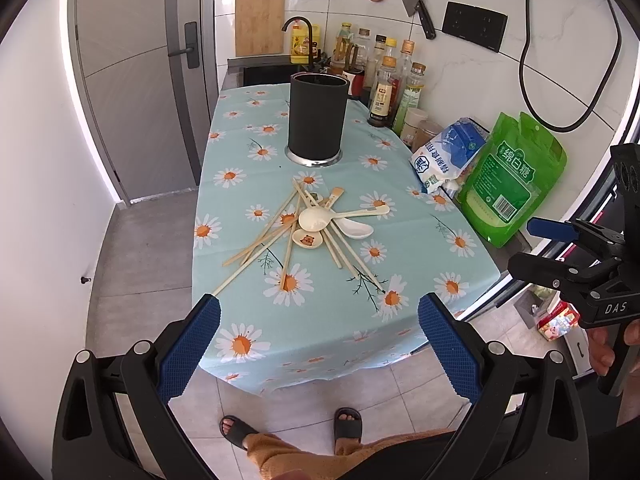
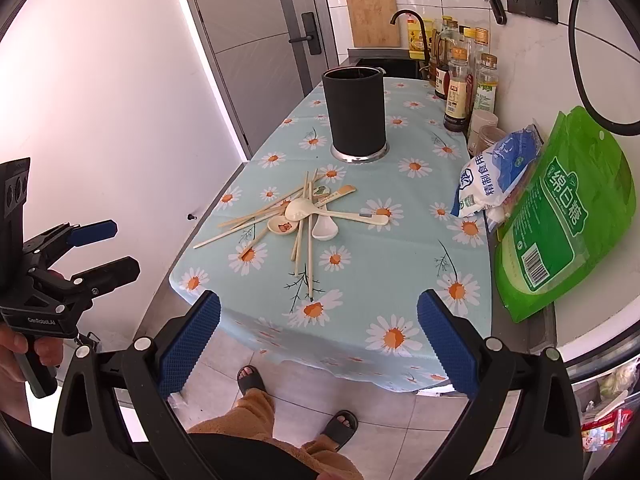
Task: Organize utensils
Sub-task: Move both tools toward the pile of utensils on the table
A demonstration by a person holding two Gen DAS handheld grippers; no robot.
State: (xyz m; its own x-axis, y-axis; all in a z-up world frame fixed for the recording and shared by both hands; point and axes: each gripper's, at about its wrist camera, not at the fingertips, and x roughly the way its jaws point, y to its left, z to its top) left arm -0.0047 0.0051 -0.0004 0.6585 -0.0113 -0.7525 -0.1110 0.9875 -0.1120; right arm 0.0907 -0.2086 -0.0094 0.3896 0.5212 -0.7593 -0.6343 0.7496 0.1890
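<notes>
A loose pile of wooden chopsticks [image 1: 276,236] [image 2: 308,248] and cream and white spoons [image 1: 316,218] [image 2: 300,210] lies mid-table on the daisy tablecloth [image 1: 400,208] [image 2: 384,264]. Behind the pile stands a tall black utensil holder [image 1: 316,118] [image 2: 354,110] on a silver base. My left gripper [image 1: 319,338] [image 2: 108,246] is open, held off the table's near edge, nothing between its blue pads. My right gripper [image 2: 319,336] [image 1: 524,246] is open too, also short of the near edge and empty.
A green sugar bag [image 1: 510,182] [image 2: 560,220] and a blue-white salt bag [image 1: 448,152] [image 2: 496,172] lean at the table's right side. Sauce bottles [image 1: 390,80] [image 2: 464,80], a sink and a faucet [image 1: 298,36] sit behind. The person's sandalled feet [image 1: 288,426] stand on the tiled floor below.
</notes>
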